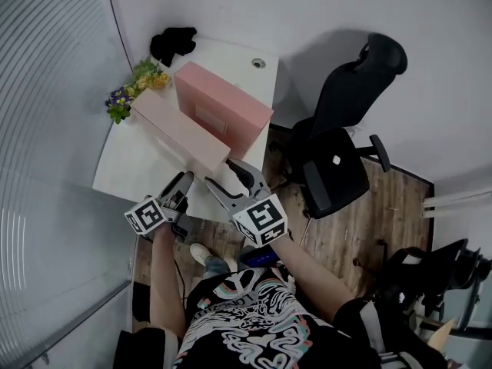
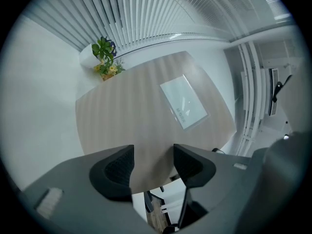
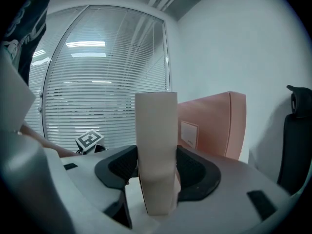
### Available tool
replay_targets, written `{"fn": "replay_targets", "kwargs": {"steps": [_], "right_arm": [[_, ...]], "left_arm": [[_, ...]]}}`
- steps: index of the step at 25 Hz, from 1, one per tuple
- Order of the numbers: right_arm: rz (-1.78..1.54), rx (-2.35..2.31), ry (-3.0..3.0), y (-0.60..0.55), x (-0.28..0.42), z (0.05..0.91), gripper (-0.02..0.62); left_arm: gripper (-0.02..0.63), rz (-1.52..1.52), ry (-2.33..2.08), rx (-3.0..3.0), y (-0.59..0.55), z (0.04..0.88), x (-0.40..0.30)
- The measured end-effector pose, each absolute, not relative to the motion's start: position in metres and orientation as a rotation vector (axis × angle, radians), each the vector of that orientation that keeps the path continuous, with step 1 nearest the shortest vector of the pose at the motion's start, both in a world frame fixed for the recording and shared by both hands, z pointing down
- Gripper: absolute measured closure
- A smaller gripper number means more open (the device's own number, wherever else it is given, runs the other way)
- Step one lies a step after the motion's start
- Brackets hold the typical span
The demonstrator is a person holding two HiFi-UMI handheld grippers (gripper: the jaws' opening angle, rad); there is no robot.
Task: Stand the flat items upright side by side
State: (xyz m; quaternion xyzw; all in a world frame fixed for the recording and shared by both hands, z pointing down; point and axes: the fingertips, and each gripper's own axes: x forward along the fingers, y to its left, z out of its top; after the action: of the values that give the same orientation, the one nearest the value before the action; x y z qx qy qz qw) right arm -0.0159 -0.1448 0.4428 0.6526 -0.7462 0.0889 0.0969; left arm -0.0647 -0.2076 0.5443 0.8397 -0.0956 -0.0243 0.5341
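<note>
Two flat boxes are on the white table (image 1: 138, 167). The pink box (image 1: 223, 106) stands upright on its long edge at the back. Just in front of it, a paler beige box (image 1: 181, 129) also stands on its edge. My right gripper (image 1: 227, 177) is shut on the beige box's near end (image 3: 156, 130), with a pad on each side. The pink box (image 3: 214, 126) shows behind it. My left gripper (image 1: 178, 184) is at the table's front edge with its jaws open (image 2: 153, 155). It faces the beige box's broad side and white label (image 2: 184, 101); I cannot tell if it touches.
A small flowering plant (image 1: 134, 87) and a black object (image 1: 173, 43) sit at the table's far left corner. A black office chair (image 1: 338, 144) stands on the wooden floor to the right. Window blinds (image 1: 46, 129) run along the left.
</note>
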Motion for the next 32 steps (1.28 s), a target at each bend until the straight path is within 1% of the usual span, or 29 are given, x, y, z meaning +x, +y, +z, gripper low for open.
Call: {"fn": "replay_targets", "kwargs": {"steps": [6,12,28,32], "right_arm": [[0.257,1.943,-2.196,-0.143,-0.011,0.442,0.344],[0.267,1.952,-2.180,-0.135,-0.001,0.445,0.344],[0.243,1.998,-2.088,-0.130,0.031,0.441,0.342],[0.228,2.005,-2.061,-0.126,0.038,0.437,0.351]], "left_arm": [[0.365,-0.093,-0.178,1.977,-0.205,0.541,-0.056],[0.365,0.019,-0.254,1.996,-0.201,0.556,-0.055],[0.365,-0.046,-0.145,1.911,-0.195,0.549,-0.013],[0.365,-0.103,-0.087,1.922,-0.192,0.537,-0.003]]}}
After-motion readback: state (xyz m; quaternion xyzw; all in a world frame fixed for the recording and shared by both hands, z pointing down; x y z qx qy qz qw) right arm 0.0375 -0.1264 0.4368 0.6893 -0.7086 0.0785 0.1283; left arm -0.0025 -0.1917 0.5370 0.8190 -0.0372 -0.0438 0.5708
